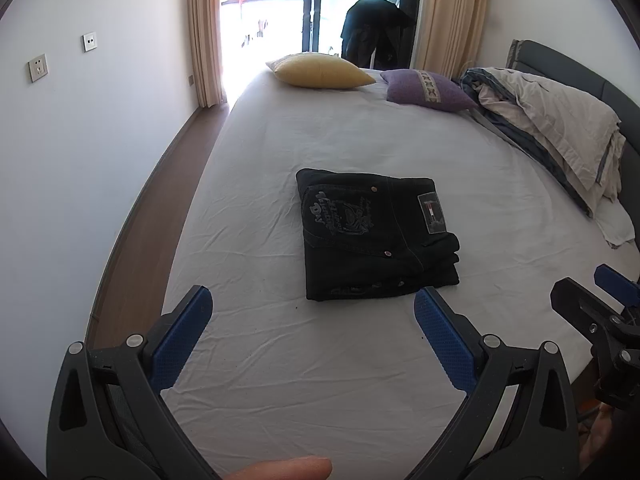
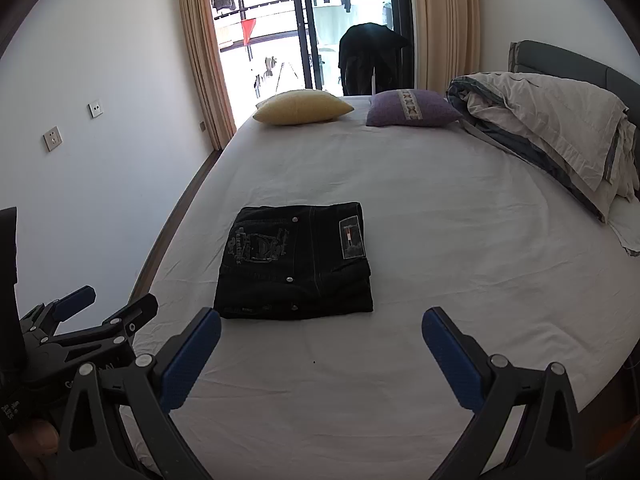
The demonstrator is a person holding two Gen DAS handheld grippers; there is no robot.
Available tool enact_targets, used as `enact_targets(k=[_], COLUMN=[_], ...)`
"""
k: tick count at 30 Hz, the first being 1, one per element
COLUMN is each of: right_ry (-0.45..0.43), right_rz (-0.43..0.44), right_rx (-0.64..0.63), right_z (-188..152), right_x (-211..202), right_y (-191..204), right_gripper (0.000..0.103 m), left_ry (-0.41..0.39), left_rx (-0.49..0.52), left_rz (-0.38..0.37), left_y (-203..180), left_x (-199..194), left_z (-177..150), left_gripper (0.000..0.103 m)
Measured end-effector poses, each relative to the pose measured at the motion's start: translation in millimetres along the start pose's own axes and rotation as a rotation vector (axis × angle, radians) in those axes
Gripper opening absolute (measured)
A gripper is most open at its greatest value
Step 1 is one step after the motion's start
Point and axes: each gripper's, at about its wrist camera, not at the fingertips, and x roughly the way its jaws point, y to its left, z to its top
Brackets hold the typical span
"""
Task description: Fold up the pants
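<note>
Dark jeans (image 1: 376, 236) lie folded into a compact rectangle in the middle of the white bed (image 1: 280, 360), back pocket embroidery and a patch label facing up. The same folded jeans (image 2: 296, 264) show in the right wrist view. My left gripper (image 1: 314, 304) is open, held above the sheet just short of the jeans' near edge, with nothing between its blue pads. My right gripper (image 2: 322, 328) is also open and empty, hovering in front of the jeans. Neither touches the jeans. Each gripper appears at the edge of the other's view.
A yellow pillow (image 1: 320, 70) and a purple pillow (image 1: 428, 88) lie at the bed's far end. A crumpled duvet (image 1: 560, 136) is piled along the right by the grey headboard. The white wall and wood floor strip (image 1: 136, 232) run along the left. A dark garment hangs by the balcony door (image 1: 376, 28).
</note>
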Motion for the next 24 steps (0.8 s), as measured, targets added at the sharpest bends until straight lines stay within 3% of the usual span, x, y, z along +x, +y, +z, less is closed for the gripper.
enact_targets(k=[24], right_ry=[0.011], right_rz=[0.002], right_rx=[0.003], right_z=[-8.3], right_x=[4.8], right_y=[-0.9], right_gripper=[0.103], left_ry=[0.011], left_rx=[0.002], left_rz=[0.003], left_y=[0.3], left_x=[3.2], left_z=[-3.3], left_gripper=[0.103])
